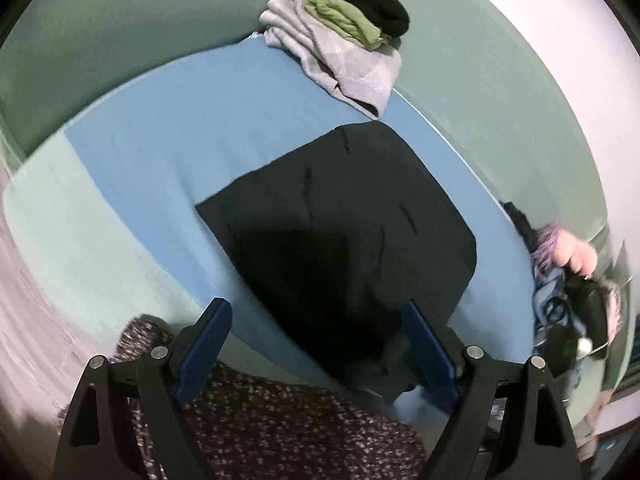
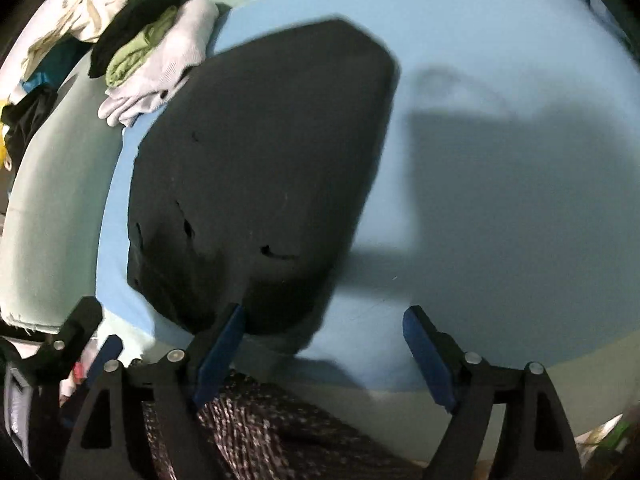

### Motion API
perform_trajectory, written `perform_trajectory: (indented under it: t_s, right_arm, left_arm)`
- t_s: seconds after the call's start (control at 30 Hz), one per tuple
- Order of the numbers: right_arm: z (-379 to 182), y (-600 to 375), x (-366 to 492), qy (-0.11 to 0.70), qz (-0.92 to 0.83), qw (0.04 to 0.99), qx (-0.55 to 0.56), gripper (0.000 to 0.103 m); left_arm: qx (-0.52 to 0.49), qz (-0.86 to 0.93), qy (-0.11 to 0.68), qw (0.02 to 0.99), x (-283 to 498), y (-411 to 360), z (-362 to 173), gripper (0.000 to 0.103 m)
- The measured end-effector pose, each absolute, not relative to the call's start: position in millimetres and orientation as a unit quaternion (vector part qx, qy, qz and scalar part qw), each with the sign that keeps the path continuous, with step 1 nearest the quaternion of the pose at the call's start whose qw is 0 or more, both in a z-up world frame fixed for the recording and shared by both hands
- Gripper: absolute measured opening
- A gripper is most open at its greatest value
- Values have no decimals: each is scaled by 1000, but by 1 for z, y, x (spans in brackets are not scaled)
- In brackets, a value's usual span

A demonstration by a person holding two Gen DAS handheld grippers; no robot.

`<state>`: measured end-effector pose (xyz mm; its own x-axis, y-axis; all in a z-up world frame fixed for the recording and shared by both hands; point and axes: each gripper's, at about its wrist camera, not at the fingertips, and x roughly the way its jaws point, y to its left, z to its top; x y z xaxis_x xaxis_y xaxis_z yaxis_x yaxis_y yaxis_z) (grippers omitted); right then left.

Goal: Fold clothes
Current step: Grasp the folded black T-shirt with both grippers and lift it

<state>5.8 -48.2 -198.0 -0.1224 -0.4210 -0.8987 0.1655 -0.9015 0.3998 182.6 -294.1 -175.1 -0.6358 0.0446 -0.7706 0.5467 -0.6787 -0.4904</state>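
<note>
Speckled knit cloth (image 1: pixel 280 432) lies nearest, under both grippers at the near edge of the blue mat (image 1: pixel 160 152) — whether it is a garment waiting its turn or the person's clothing I cannot tell. Just past it, the left gripper (image 1: pixel 316 336) hangs with its jaws wide and nothing pressed between them; its right pad overlaps the near corner of the black garment (image 1: pixel 352 232) in the picture, but contact is not clear. The right gripper (image 2: pixel 324 344) also stands with its jaws wide and empty, its left pad at the garment's near edge, its other pad over bare mat.

That black garment is the piece in hand: it lies spread flat in the middle of the mat, a few small creases across it, its outline already squared. My reading is that one fold is done and the next is about to start, both grippers poised near the near edge.

Next, each gripper would need to settle on a near corner, pinch through all layers, then lift and carry the edge toward the far side together — uneven pulls would skew the fold.

Beyond the garment, at the mat's far corner, sits a pile of clothes (image 1: pixel 344 40): grey, green and black pieces, apparently folded.
</note>
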Motion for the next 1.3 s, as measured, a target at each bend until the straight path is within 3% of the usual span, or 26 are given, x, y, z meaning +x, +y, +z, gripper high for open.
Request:
perform_trajectory:
  t_s: [0.07, 0.43, 0.53, 0.6, 0.7, 0.8, 1.1, 1.3]
  right_arm:
    - [-198, -51, 5, -100, -747, 198, 626, 91]
    - [-203, -75, 9, -122, -723, 230, 640, 94]
    - [-203, -78, 6, -126, -722, 245, 634, 72]
    - [-205, -71, 4, -145, -723, 237, 632, 46]
    - [-208, -53, 3, -206, -701, 254, 634, 23]
    - [-198, -43, -1, -253, -683, 284, 624, 15]
    - [-132, -61, -28, -320, -675, 356, 561, 14]
    - [-123, -57, -28, -329, -670, 365, 556, 14]
  left_arm:
    - [402, -822, 375, 147, 180, -294, -178, 87]
    - [394, -795, 434, 157, 182, -302, -196, 87]
    - [380, -789, 455, 163, 186, -305, -197, 87]
    - [374, -786, 465, 164, 188, -307, -195, 87]
    - [363, -781, 482, 161, 188, -310, -196, 87]
    - [363, -773, 494, 163, 185, -312, -197, 87]
    - [299, -682, 659, 106, 176, -315, -211, 87]
    - [294, -669, 673, 116, 146, -314, -218, 86]
